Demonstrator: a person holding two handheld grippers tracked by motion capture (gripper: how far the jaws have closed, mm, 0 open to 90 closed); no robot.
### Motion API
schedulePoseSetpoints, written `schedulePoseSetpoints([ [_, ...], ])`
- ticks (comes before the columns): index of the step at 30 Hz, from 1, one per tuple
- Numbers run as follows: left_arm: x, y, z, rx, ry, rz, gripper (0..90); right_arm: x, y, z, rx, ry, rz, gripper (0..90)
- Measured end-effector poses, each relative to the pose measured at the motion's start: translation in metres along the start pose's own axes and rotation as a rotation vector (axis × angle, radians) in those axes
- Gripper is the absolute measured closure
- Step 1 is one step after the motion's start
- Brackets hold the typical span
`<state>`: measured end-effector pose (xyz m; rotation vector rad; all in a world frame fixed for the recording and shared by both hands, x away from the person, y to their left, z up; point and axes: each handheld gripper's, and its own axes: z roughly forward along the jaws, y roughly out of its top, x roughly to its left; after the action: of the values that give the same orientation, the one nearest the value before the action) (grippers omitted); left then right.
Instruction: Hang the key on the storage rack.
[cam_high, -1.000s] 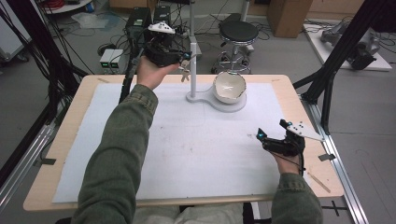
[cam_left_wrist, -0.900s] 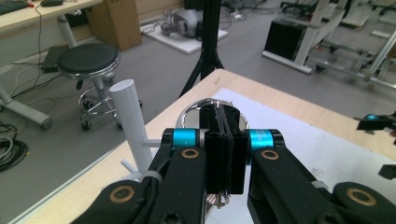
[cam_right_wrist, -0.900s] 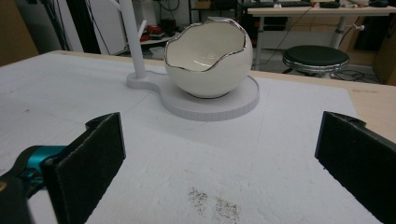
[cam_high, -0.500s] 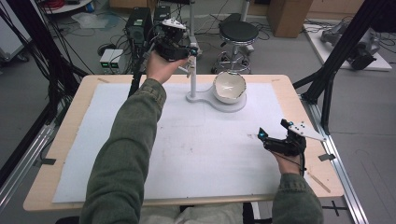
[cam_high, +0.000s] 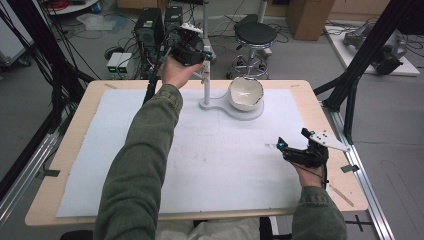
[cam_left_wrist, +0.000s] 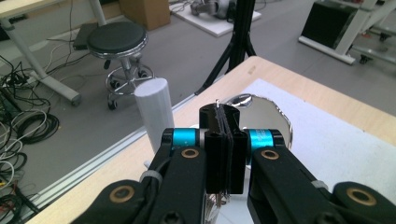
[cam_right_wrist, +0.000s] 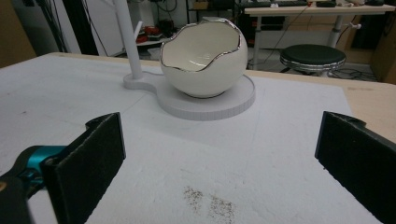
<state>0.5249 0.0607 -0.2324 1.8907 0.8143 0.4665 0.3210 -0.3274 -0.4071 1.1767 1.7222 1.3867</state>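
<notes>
In the high view, the left gripper (cam_high: 199, 54) is hovering at upper centre beside the white post (cam_high: 206, 75); the right gripper (cam_high: 289, 149) is resting lower right. In the left gripper view, jaws are pressing together, pinching a thin wire (cam_left_wrist: 218, 103) above the egg-shaped bowl (cam_left_wrist: 266, 116). In the right gripper view, jaws are standing spread, the bowl sitting upper centre on its white stand (cam_right_wrist: 233, 105).
</notes>
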Motion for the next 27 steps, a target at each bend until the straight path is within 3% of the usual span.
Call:
schedulePoseSetpoints([
  [15,-0.004,0.003,0.017,-0.008,0.007,-0.019,88.9,-0.003,0.0,0.0,-0.007,0.001,0.013,0.6],
  [27,-0.002,0.003,0.029,-0.002,0.091,0.013,88.8,-0.004,0.0,0.003,-0.008,0.009,0.017,0.7],
])
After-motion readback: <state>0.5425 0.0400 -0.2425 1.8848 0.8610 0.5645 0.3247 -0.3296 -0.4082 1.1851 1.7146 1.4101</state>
